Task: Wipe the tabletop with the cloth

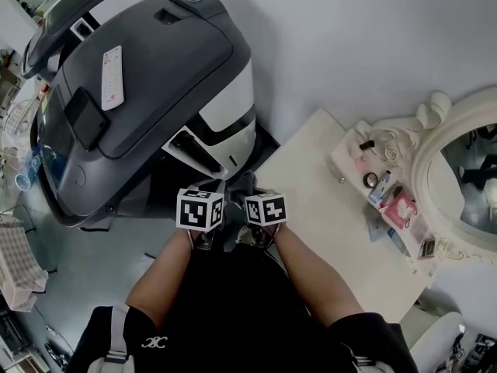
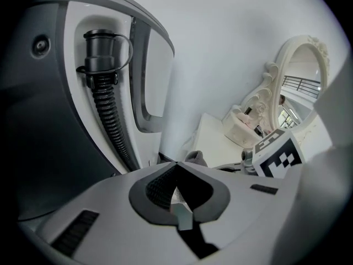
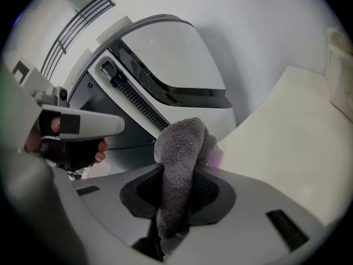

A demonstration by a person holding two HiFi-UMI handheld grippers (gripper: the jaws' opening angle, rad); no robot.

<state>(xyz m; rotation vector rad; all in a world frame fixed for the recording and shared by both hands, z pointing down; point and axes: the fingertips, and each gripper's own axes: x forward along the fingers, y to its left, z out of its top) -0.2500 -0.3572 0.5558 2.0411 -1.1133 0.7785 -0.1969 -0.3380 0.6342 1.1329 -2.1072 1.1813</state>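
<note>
A grey fluffy cloth [image 3: 185, 148] is bunched up between the jaws of my right gripper [image 3: 179, 175], which is shut on it. The cloth hangs in the air just off the near left corner of the cream tabletop [image 3: 287, 126], not touching it. In the head view both grippers sit side by side in front of my body, the left gripper [image 1: 211, 186] beside the right gripper [image 1: 247, 185], left of the tabletop [image 1: 326, 208]. My left gripper [image 2: 176, 165] has its jaws closed together with nothing held. The cloth [image 2: 196, 158] shows just past them.
A large grey and white machine [image 1: 140, 76] with a black ribbed hose [image 2: 107, 109] stands close ahead on the left. An ornate white mirror [image 1: 466, 169] and a small shelf of cosmetics [image 1: 384, 193] line the table's far right side.
</note>
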